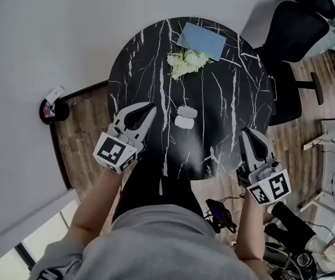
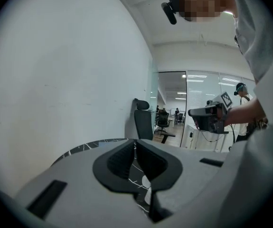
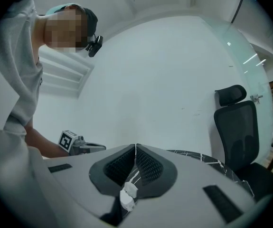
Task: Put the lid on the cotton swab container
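Two small white rounded pieces, the cotton swab container and its lid, lie side by side at the middle of the round black marble table (image 1: pixel 225 98): one (image 1: pixel 187 111) just beyond the other (image 1: pixel 183 122). I cannot tell which is the lid. My left gripper (image 1: pixel 151 107) hovers over the table's left part, left of the pieces, jaws shut and empty. My right gripper (image 1: pixel 246 132) hangs at the table's near right edge, also shut and empty. The white pieces (image 3: pixel 127 196) show below the closed jaws in the right gripper view, and one white piece (image 2: pixel 147 182) in the left gripper view.
A blue sheet (image 1: pixel 201 39) and a bunch of white flowers (image 1: pixel 186 63) lie at the table's far side. A black office chair (image 1: pixel 295 34) stands at the right. A small round device (image 1: pixel 50 109) sits on the wooden floor at the left; cables lie at lower right.
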The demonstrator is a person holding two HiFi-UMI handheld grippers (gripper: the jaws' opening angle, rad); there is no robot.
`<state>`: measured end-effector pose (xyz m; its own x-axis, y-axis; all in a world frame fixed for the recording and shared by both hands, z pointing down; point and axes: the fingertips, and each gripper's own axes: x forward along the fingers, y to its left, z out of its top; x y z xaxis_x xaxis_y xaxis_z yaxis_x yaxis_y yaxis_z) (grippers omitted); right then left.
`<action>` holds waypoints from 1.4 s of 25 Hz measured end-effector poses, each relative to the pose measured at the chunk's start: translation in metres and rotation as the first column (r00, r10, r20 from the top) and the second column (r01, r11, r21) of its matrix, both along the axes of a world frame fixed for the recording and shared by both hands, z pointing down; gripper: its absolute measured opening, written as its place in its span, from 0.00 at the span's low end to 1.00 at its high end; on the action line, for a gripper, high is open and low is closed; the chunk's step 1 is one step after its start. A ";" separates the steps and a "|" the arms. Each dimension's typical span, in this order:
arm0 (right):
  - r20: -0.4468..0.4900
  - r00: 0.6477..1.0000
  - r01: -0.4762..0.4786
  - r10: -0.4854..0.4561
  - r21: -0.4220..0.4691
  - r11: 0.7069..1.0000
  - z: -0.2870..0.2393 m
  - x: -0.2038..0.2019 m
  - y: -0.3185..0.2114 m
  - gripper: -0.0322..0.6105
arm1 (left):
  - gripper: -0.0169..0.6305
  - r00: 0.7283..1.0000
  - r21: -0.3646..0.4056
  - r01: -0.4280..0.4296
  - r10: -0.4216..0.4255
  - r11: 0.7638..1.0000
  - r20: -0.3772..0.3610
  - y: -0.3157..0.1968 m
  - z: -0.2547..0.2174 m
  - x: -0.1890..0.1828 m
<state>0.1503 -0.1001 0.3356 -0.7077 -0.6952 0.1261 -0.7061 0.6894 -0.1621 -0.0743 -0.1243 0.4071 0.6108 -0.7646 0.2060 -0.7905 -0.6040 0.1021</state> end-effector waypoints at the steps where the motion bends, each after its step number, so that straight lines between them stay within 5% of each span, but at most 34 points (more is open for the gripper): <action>1: -0.002 1.000 0.008 -0.008 -0.009 1.000 0.005 -0.001 0.000 0.09 | 0.04 1.000 -0.008 -0.020 0.020 1.000 0.009 0.001 0.007 0.003; 8: -0.030 0.999 0.018 -0.019 -0.033 0.999 0.033 -0.005 0.000 0.09 | 0.08 0.987 -0.128 -0.161 0.157 0.979 -0.042 0.006 0.066 0.019; 15: -0.032 0.999 0.034 -0.037 -0.094 0.995 0.064 -0.011 -0.003 0.09 | 0.22 0.956 -0.217 -0.279 0.291 0.936 0.026 0.014 0.121 0.039; 24: -0.035 0.999 0.027 -0.030 -0.104 0.994 0.080 -0.012 -0.009 0.09 | 0.34 0.893 -0.225 -0.436 0.449 0.871 0.006 0.020 0.155 0.068; 28: -0.024 0.999 0.022 -0.025 -0.110 0.994 0.082 -0.012 -0.012 0.09 | 0.44 0.878 -0.267 -0.445 0.475 0.855 0.058 0.022 0.173 0.075; 35: -0.024 1.000 0.006 -0.009 -0.131 0.991 0.088 -0.008 -0.010 0.09 | 0.48 0.810 -0.299 -0.507 0.566 0.808 0.155 0.025 0.203 0.088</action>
<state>0.1421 -0.1102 0.4238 -0.7083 -0.6664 0.2329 -0.7059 0.6687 -0.2335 0.0137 -0.0997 0.6105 0.8219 -0.2387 0.5173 -0.3640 -0.9184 0.1547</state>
